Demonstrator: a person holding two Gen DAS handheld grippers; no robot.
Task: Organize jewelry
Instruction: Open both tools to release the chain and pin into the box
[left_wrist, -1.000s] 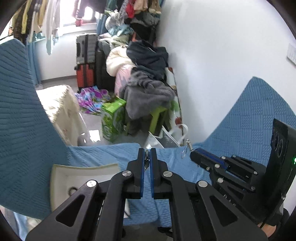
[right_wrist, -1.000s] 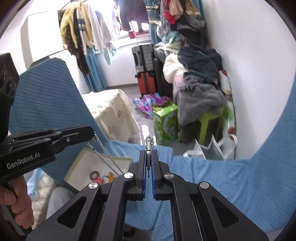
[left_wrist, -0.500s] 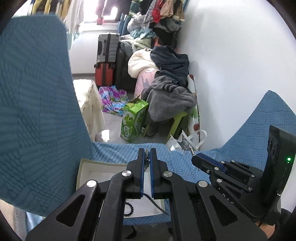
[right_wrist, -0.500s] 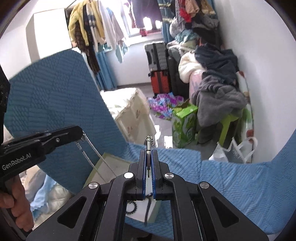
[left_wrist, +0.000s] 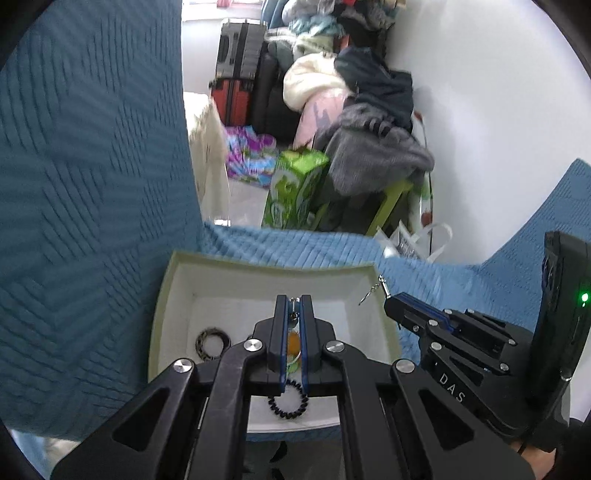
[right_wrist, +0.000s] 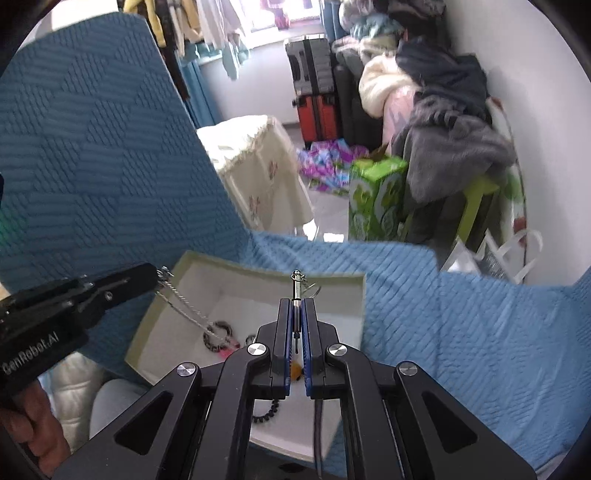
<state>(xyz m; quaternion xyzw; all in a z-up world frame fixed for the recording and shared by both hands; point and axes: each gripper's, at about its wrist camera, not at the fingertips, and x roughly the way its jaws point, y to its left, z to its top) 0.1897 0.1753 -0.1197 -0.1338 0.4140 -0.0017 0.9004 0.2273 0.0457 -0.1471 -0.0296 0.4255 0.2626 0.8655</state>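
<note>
A white open box lies on the blue quilted cover. Inside it are a dark patterned ring bracelet, a black bead bracelet and an orange piece. My left gripper hovers over the box, shut on one end of a silver chain necklace. From the left gripper the chain slopes down to the ring bracelet. My right gripper is shut on the necklace's metal clasp. The right gripper sits at the box's right rim.
Beyond the cover's edge stand a green carton, red and black suitcases, a heap of clothes against the white wall and a white bag. A cream cloth-covered stand is at the left. A hand grips the left tool.
Both grippers have come down toward the white box, which now fills the lower middle of both views. The chain has sunk with them and its lower part now reaches into the box.
</note>
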